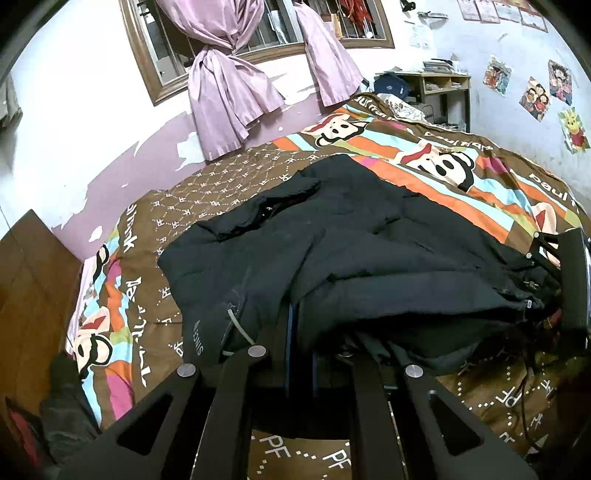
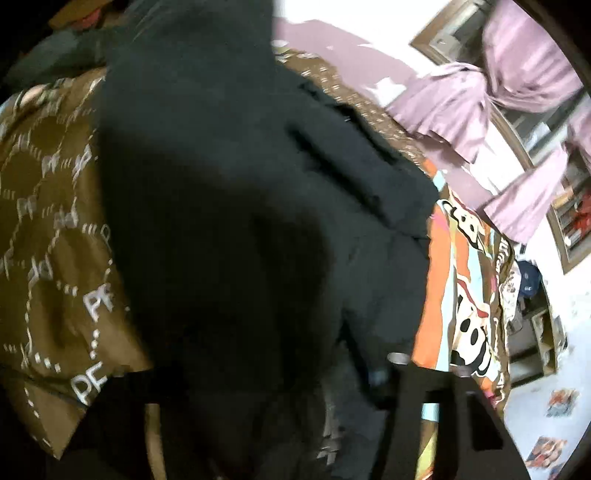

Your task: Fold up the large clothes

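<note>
A black jacket (image 1: 332, 240) lies on a bed covered by a brown quilt (image 1: 229, 177) with "PF" letters and monkey cartoon stripes. In the left wrist view its long axis runs from the lower left to the upper right of the quilt, and the collar part (image 1: 273, 206) points toward the wall with the window (image 1: 258, 33) and the pink curtains (image 1: 229, 96). One side of the jacket is folded over the body, so a thick layer lies across the middle, and its near edge hangs over the left gripper (image 1: 325, 354). The fingers of this gripper go under the cloth and the tips are hidden by it, so I cannot tell if the jaws are clenched or released. A white cord (image 1: 238, 326) and small grey print (image 1: 197, 338) show on the jacket near the left finger. At the right edge of this view the right gripper (image 1: 569, 284) stands at the jacket's edge, touching the cloth. In the right wrist view the picture is blurred; the jacket (image 2: 240, 221) fills most of it and lies on the quilt (image 2: 55, 229), and only one dark finger (image 2: 424, 406) of the right gripper is seen beside the cloth. Its jaws are covered, so their state cannot be told. A desk (image 1: 443, 88) stands beyond the bed.
</note>
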Motion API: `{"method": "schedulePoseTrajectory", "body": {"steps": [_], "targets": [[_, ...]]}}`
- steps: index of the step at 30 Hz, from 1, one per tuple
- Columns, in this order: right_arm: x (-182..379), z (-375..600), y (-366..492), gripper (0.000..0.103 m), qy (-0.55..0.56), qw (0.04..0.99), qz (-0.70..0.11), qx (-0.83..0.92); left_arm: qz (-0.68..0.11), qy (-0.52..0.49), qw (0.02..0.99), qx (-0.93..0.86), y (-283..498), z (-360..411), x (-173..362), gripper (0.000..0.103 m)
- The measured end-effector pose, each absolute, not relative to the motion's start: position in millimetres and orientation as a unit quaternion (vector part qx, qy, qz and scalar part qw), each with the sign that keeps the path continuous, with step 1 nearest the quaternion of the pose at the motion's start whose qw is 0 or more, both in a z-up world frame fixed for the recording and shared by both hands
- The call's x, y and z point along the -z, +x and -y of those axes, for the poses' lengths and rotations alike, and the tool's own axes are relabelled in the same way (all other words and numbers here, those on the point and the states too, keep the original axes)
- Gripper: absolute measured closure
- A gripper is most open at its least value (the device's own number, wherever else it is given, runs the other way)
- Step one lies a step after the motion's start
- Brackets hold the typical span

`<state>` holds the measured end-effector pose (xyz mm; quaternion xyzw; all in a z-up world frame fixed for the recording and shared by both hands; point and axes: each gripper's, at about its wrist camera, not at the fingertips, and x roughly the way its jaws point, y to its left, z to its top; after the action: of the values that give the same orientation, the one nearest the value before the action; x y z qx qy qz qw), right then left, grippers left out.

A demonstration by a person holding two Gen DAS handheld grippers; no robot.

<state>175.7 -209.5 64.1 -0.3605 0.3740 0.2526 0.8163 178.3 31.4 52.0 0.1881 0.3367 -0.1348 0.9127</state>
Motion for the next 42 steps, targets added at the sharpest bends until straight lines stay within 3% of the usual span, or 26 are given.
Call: {"method": "schedulePoseTrajectory", "body": {"steps": [2, 5, 7, 16, 24, 30, 42], "targets": [[-81.8, 219.9, 184.9, 0.078, -0.319, 0.833, -0.368, -0.263, -0.338, 0.192, 0.911, 0.135, 177.9, -32.8, -51.0, 0.097], [-110.6, 231.9, 195.4, 0.089, -0.271, 0.859, -0.342, -0.267, -0.34, 0.21, 0.908, 0.12, 172.3, -33.9, -45.0, 0.097], [-128.7, 235.2, 197.9, 0.091, -0.245, 0.877, -0.321, -0.258, -0.346, 0.207, 0.908, 0.116, 169.1, -36.5, -47.4, 0.097], [-214.6, 219.4, 180.5, 0.094, -0.222, 0.915, -0.227, -0.248, -0.319, 0.142, 0.933, 0.081, 149.1, -67.1, -110.8, 0.099], [-260.5, 227.6, 128.0, 0.095, -0.236, 0.907, -0.192, -0.292, -0.263, 0.172, 0.947, 0.073, 87.3, -73.7, -153.9, 0.099], [-257.4, 227.1, 117.4, 0.095, -0.265, 0.894, -0.205, -0.297, -0.27, 0.162, 0.944, 0.098, 60.8, -75.2, -167.4, 0.099], [-245.4, 199.6, 192.9, 0.094, -0.286, 0.891, -0.224, -0.272, -0.304, 0.158, 0.936, 0.081, 113.6, -76.7, -143.4, 0.099]]}}
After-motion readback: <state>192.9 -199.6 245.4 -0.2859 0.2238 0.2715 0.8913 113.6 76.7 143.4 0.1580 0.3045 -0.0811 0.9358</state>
